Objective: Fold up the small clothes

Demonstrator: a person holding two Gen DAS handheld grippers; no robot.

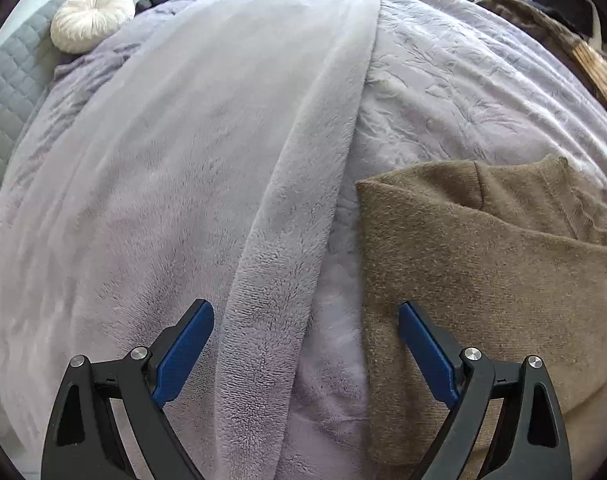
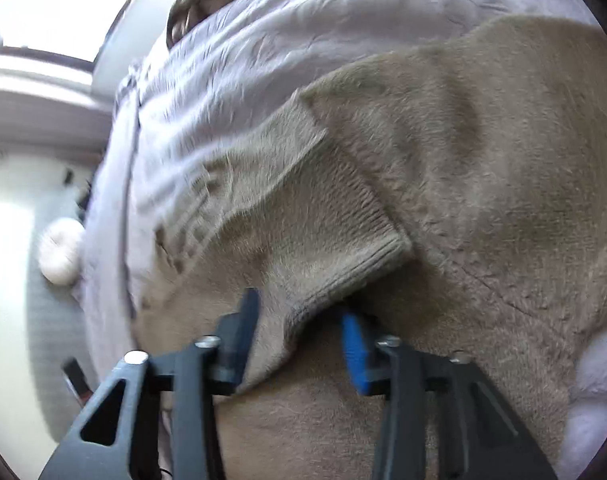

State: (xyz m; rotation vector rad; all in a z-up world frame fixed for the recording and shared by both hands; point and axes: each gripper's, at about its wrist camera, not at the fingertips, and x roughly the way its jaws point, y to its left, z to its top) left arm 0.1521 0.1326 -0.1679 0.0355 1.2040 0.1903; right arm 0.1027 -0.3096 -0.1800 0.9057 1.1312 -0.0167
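Observation:
A fuzzy tan knit garment (image 1: 491, 264) lies on a lilac plush blanket (image 1: 163, 184) at the right of the left wrist view, its near part folded over. My left gripper (image 1: 305, 336) is open and empty, over the blanket beside the garment's left edge. In the right wrist view the same garment (image 2: 483, 168) fills the frame. Its ribbed cuff (image 2: 343, 256) sits between the fingers of my right gripper (image 2: 299, 328), with gaps on both sides. That view is blurred.
A lilac quilted bedspread (image 1: 463, 92) lies under the blanket. A round white cushion (image 1: 89, 16) sits at the far left on a grey quilted surface (image 1: 7, 92). A brown patterned cloth (image 1: 563, 36) lies at the far right edge.

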